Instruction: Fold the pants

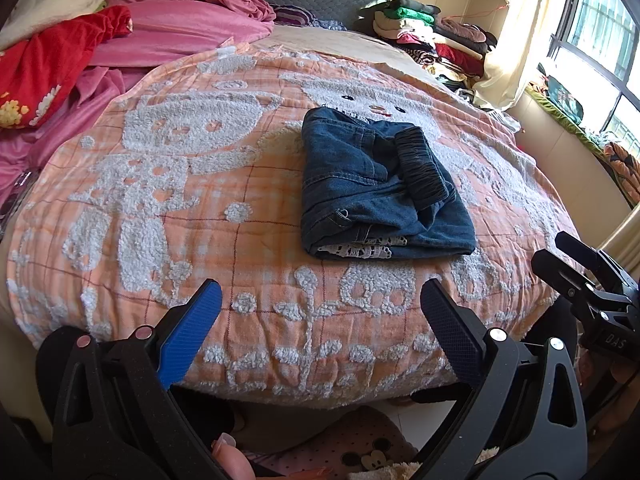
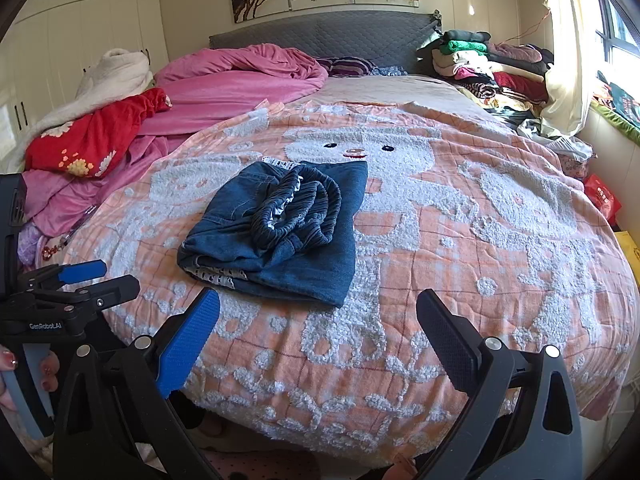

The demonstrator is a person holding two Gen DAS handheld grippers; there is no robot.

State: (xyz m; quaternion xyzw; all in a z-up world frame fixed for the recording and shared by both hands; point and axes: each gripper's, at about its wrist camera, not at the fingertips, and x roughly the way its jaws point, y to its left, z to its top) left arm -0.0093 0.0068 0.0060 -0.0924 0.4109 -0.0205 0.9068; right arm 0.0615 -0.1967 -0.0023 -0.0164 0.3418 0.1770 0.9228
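Dark blue denim pants (image 1: 376, 192) lie folded into a compact bundle on the orange plaid blanket (image 1: 168, 184), the elastic waistband on top and white lace trim showing at the near edge. In the right wrist view the pants (image 2: 280, 232) sit just beyond and left of centre. My left gripper (image 1: 320, 292) is open above the blanket's near edge, short of the pants, holding nothing. My right gripper (image 2: 318, 304) is also open and empty, just short of the bundle's near edge. Each gripper shows in the other's view: the right gripper (image 1: 560, 256) and the left gripper (image 2: 104, 276).
Pink bedding (image 2: 240, 80) and a red flowered cloth (image 2: 96, 136) are heaped at the far left. A stack of folded clothes (image 2: 480, 64) stands at the back right by the grey headboard (image 2: 320, 36). A window and curtain (image 1: 520, 40) are on the right.
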